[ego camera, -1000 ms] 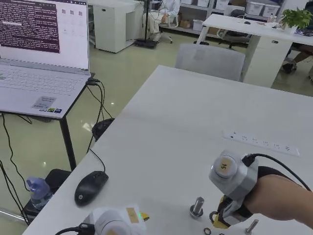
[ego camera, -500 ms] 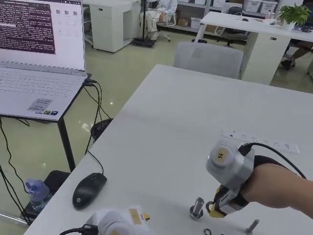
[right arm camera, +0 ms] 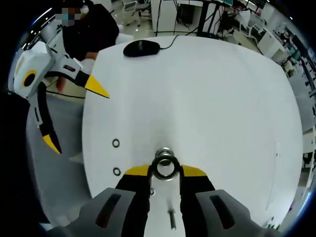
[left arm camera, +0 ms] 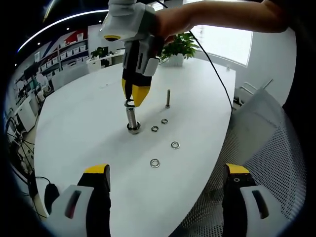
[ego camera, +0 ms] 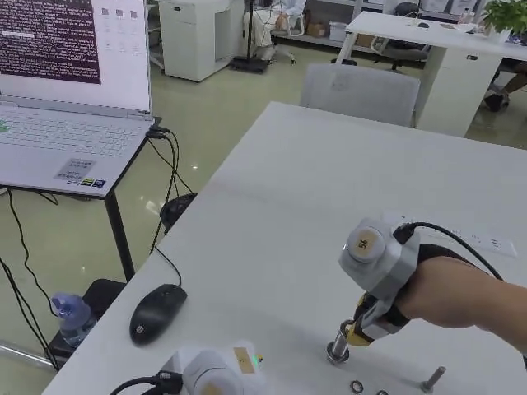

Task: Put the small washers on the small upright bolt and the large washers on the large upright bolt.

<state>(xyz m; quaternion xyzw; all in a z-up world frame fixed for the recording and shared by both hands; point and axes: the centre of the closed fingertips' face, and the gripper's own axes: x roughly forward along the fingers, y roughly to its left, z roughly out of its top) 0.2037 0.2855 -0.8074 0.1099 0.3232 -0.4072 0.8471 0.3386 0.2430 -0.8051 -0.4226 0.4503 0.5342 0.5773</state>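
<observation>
Over the last second my right gripper point(ego camera: 354, 333) has crossed from beside the loose washers point(left arm camera: 155, 163) to the large upright bolt point(ego camera: 338, 347), and its yellow tips now sit right at the bolt's top. Its jaws are pinching a large washer point(right arm camera: 164, 168) by the rim. In the right gripper view the ring faces me squarely, so I judge it is held flat with its hole pointing down.

The bolt stands on the worktop point(ego camera: 280, 247) with its long axis vertical, and its head shows just beyond the washer, almost but not quite centred in the hole. That small offset is what the next move turns on. I think I must nudge the ring forward until hole and shank line up, then lower it straight down. I cannot tell whether the ring has started over the tip.

My left gripper point(left arm camera: 167, 170) hangs back near the worktop's edge, jaws spread and empty, well apart from both bolts. The small upright bolt point(left arm camera: 168, 98) stands just past the large one, with four washers lying flat near them.
</observation>
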